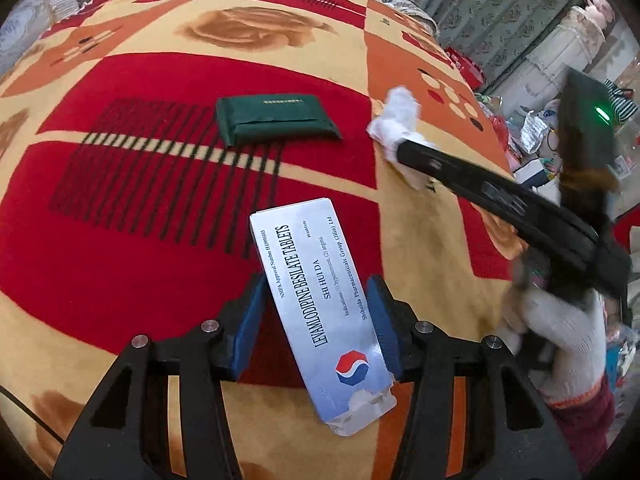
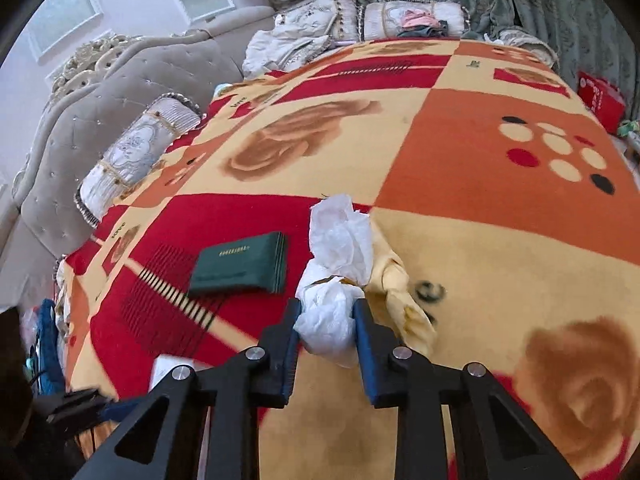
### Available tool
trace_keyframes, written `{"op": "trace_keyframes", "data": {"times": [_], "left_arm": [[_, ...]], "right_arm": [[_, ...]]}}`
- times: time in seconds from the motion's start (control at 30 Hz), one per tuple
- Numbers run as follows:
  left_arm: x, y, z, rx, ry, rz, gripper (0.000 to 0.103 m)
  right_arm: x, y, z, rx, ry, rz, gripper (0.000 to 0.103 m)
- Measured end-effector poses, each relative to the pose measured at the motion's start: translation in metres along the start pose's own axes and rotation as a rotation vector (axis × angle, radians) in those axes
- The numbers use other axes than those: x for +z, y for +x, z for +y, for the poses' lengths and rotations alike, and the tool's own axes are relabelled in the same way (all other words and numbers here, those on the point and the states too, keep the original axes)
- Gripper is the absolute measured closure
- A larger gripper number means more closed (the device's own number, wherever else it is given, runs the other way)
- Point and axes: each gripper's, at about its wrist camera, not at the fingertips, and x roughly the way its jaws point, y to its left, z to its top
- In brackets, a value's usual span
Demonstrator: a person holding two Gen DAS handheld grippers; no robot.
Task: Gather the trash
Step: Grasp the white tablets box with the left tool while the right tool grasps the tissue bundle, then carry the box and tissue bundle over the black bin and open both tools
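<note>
Here, going left to right in the left wrist view: a green pack (image 1: 276, 120) lies flat on the blanket (image 1: 120, 260), apart from everything else. Low centre, the left gripper (image 1: 316, 320) points steeply down at the bed w/ its blue pads (image 1: 250, 322) pressed on the long sides of a white box (image 1: 320, 300); the box's torn end sits near the camera, its far end angled up-left over the red patch. So the left tongs are half closed, holding the box. To the right, the right gripper (image 1: 400, 148) reaches in from the right edge, slanting down-left, tip in a white tissue (image 1: 394, 120) near the blanket's orange square. Behind it a gloved hand (image 1: 560, 320) wraps the handle, sleeve at lower right.

Right wrist view, same order: headboard (image 2: 100, 120) and pillow (image 2: 136, 156) far left, the box's corner (image 2: 168, 368) low left, then the pack (image 2: 240, 264), flat. Centre, the right gripper (image 2: 326, 328) is angled down, tongs narrow, nipping the tissue (image 2: 336, 280); the wad bulges up past the tips. Just right of the tissue a fold of yellow cloth (image 2: 404, 300) is bunched up, touching it; whether it's caught too can't be told. A small dark blurred item (image 2: 430, 290) lies beside that.
</note>
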Motion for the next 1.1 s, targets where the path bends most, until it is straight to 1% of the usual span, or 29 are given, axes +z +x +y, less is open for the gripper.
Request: {"op": "trace_keyframes", "data": {"times": [0.13,0.23,0.37,0.57,0.87,1.1], "left_arm": [[-0.001,-0.009,-0.012,-0.028,0.012,-0.023,0.054],[-0.003,-0.011,-0.024,-0.04,0.026,-0.023,0.054],[-0.012,-0.011,-0.042,-0.054,0.055,-0.013,0.054],[-0.026,-0.012,-0.073,-0.067,0.111,0.003,0.054],[-0.036,-0.009,-0.109,-0.087,0.172,0.016,0.054],[-0.041,-0.005,-0.139,-0.105,0.225,0.024,0.054]], "right_arm": [[-0.022,-0.044,-0.006,0.017,-0.004,-0.038,0.079],[-0.043,-0.074,-0.012,0.03,0.019,-0.054,0.078],[-0.071,-0.101,-0.016,-0.01,0.023,-0.06,0.079],[-0.101,-0.125,-0.023,-0.053,0.038,-0.063,0.078],[-0.128,-0.158,-0.038,-0.091,0.081,-0.09,0.078],[-0.142,-0.182,-0.052,-0.118,0.114,-0.115,0.078]]}}
